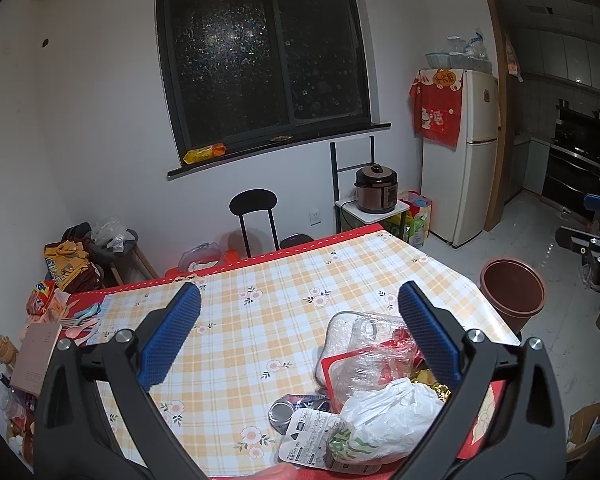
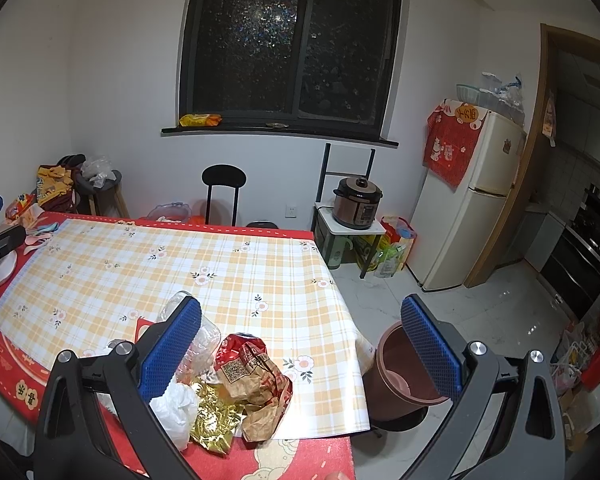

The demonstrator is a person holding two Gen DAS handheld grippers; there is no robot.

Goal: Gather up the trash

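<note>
**Both grippers held wide over the trash heap at the table's near corner**

The left gripper (image 1: pixel 300 328) hangs above the checked tablecloth (image 1: pixel 260 320), tilted down toward it, jaws spread wide and holding nothing. Its blue pads (image 1: pixel 172 336) frame bare cloth on the left side. Against the inner face of its right finger lies the clear plastic container (image 1: pixel 360 356) with a red rim. Nearer the camera, low between the jaws, sit a crushed can (image 1: pixel 288 412), a printed label pack (image 1: pixel 308 440) and a white plastic bag (image 1: pixel 392 408). Gold foil (image 1: pixel 432 388) peeks out beside the right finger.

The right gripper (image 2: pixel 300 340) is also angled down, jaws wide apart and empty. A red and brown paper wrapper (image 2: pixel 252 376) lies between them, closer to the left finger, with gold foil (image 2: pixel 212 420) and the white bag (image 2: pixel 176 404) at that finger's base. The brown trash bin (image 2: pixel 392 380) stands on the floor off the table edge, partly hidden behind the right finger.
</note>
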